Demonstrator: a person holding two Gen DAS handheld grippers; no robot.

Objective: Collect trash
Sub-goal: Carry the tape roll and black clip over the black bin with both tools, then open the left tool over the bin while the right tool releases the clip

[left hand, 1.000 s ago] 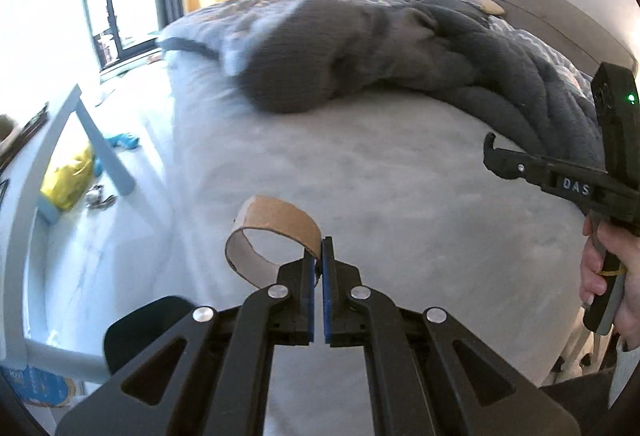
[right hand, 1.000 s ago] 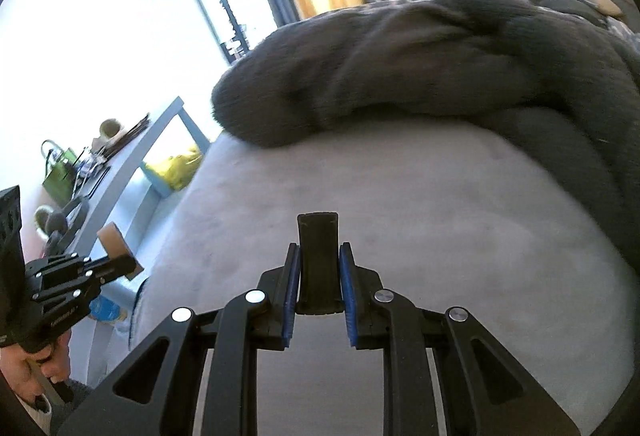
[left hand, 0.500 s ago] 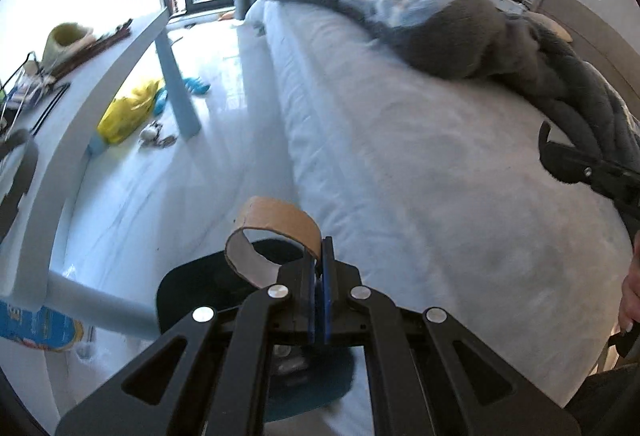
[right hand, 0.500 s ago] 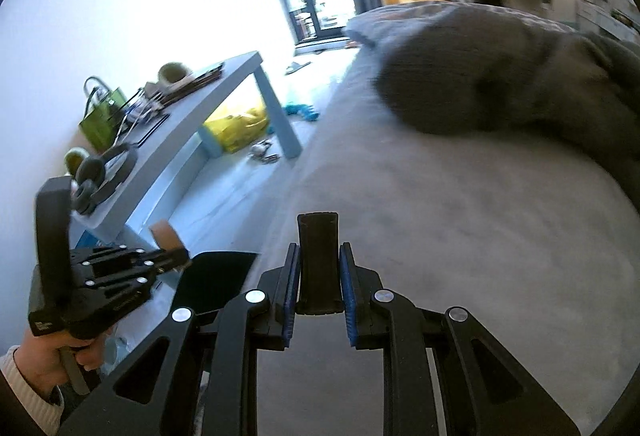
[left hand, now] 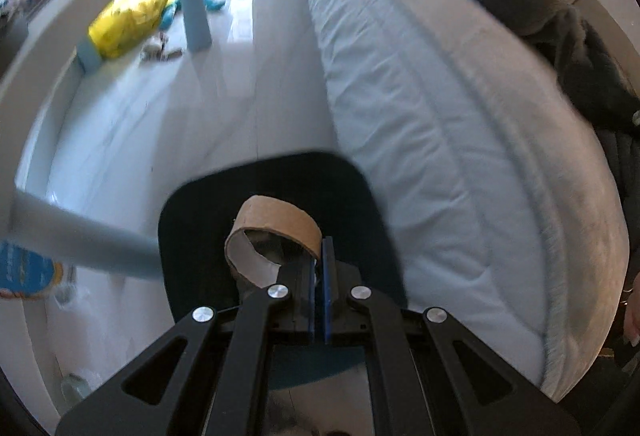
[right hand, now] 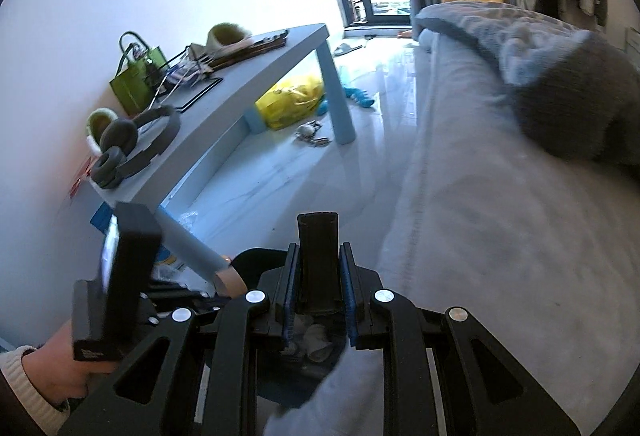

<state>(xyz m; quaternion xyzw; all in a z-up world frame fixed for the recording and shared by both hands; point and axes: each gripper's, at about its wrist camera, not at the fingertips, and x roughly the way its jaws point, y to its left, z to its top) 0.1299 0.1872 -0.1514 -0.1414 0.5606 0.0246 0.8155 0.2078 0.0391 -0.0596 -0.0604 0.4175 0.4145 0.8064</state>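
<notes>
My left gripper (left hand: 319, 260) is shut on a brown cardboard ring (left hand: 276, 220), pinching its wall at the right side. The ring hangs right over a black bin (left hand: 192, 204) that stands on the floor against the bed. In the right wrist view the same ring (right hand: 230, 278) shows at the tip of the left gripper, held by a hand in a white cuff (right hand: 44, 368). My right gripper (right hand: 319, 256) is shut on a flat black strip (right hand: 319, 236) that sticks up between its blue pads, above the bin's (right hand: 256, 260) edge. Crumpled scraps (right hand: 316, 340) lie inside the bin.
A pale bed (left hand: 440, 116) with a grey blanket (right hand: 580, 88) fills the right. A low blue-grey table (right hand: 240, 84) on the left carries headphones (right hand: 132, 140) and a green bag (right hand: 136, 76). A yellow bag (right hand: 292, 96) lies under it. White floor runs between table and bed.
Both views have swung from the bed top toward the floor beside it. The left gripper has dropped with the ring until the bin sits under it. Both grips are unchanged.
</notes>
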